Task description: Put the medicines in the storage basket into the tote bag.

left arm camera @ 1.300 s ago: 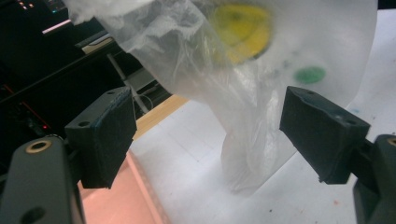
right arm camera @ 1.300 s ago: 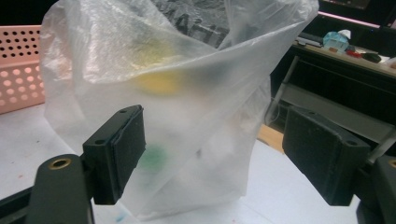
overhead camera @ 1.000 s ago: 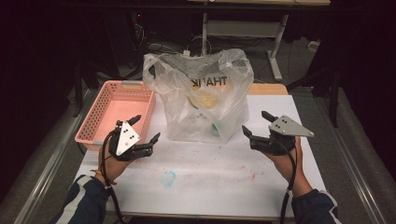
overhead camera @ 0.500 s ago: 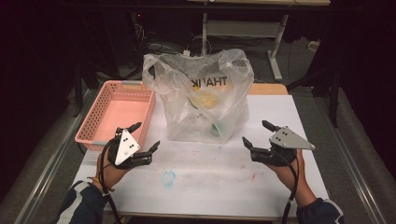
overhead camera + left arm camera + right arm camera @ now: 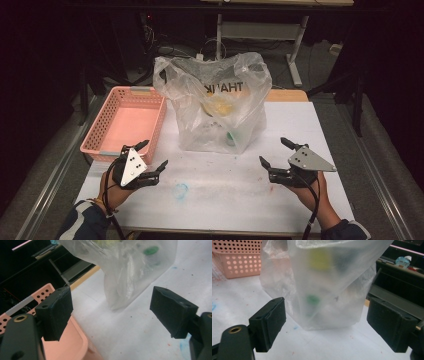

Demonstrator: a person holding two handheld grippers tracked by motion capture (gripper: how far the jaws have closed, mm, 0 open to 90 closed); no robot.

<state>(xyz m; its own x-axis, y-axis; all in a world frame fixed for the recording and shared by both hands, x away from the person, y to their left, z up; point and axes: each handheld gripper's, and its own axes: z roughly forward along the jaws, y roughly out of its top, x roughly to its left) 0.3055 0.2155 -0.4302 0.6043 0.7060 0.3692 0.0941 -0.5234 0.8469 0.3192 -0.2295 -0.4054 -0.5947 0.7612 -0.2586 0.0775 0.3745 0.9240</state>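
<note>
Two grippers hover low over the white table (image 5: 215, 200), both with jaws spread wide and nothing held. From the left: the left gripper (image 5: 152, 161) sits just beside the pink basket (image 5: 125, 122), the clear plastic bag (image 5: 215, 100) stands upright ahead between them at the table's middle, and the right gripper (image 5: 276, 152) waits opposite. Each looks about equally near, the bag lying forward and inward of both.

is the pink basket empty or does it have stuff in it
Empty, as far as the high view shows: the pink basket has a bare floor. The things sit in the plastic bag beside it.
</note>
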